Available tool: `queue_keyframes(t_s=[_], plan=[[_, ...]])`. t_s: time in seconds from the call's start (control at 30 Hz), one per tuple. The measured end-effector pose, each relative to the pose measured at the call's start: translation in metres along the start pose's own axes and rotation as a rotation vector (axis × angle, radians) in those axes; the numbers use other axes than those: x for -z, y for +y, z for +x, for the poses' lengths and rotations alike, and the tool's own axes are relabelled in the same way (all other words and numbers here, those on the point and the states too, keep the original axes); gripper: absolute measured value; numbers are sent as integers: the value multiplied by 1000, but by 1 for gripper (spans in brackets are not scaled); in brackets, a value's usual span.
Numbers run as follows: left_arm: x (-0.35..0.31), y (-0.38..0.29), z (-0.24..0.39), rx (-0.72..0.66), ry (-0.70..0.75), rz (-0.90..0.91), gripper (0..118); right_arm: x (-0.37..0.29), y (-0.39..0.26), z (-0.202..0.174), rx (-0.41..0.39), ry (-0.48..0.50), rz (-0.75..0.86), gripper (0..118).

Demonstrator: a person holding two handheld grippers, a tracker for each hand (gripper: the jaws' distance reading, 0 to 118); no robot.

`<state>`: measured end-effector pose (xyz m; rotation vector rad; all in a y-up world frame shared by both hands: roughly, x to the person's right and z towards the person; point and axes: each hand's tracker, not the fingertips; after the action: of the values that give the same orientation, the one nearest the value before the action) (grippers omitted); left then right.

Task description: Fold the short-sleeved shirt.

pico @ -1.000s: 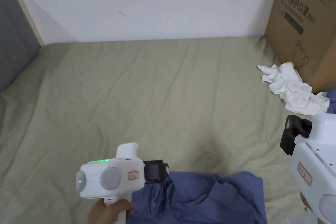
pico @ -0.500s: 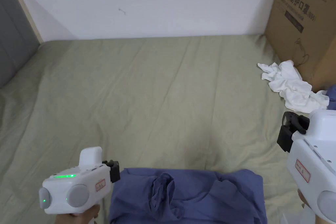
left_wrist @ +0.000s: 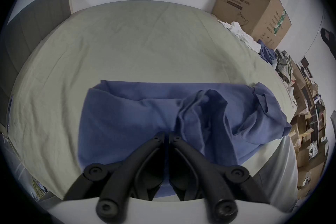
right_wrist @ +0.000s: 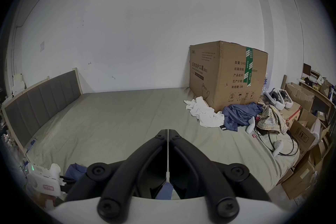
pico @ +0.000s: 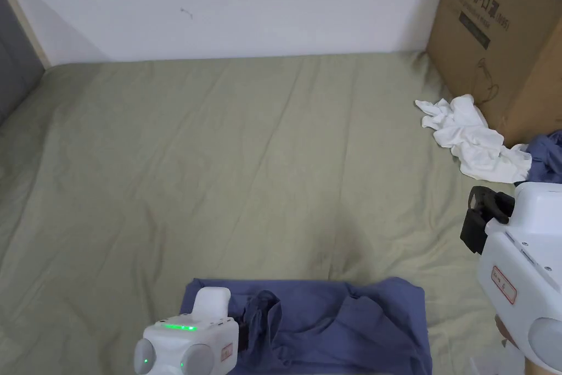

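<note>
left gripper view: left gripper [left_wrist: 166, 137] clenched, empty, over bunched blue shirt [left_wrist: 127, 115]; right gripper [right_wrist: 168, 132] clenched, aloft. open, pinch the ridge, spread flat.

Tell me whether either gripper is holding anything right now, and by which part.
Nothing is held. The left gripper is shut above the blue shirt; the right gripper is shut in the air.

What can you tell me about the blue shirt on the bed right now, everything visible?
The blue shirt is soft woven-looking cloth lying near the front edge of the olive bed sheet. Its far edge runs fairly straight and its left part lies smooth, while the middle is bunched into a raised ridge of folds and the right end is rumpled. The left tongs, jaws nearly closed, sit over its near edge; whether they pinch cloth is unclear.
</note>
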<state>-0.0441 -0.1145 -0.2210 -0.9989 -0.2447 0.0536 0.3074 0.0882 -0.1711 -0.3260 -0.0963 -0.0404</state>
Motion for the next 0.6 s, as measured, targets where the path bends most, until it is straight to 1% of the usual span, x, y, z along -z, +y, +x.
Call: queue_keyframes(t_s=[0.17,0.27,0.37,0.47,0.6], plan=[[8,4,21,-4,-72,-21,8,1,-2,6,15,-13,-8,3],[14,3,34,5,-76,-28,8,0,-2,7,17,-17,-9,3],[7,7,36,-31,-128,-21,8,-1,-2,8,14,-19,-8,3],[-5,15,27,-91,-195,4,8,-1,-1,7,13,-17,-8,3],[-29,28,-4,-162,-254,63,8,-1,0,5,8,-12,-5,3]])
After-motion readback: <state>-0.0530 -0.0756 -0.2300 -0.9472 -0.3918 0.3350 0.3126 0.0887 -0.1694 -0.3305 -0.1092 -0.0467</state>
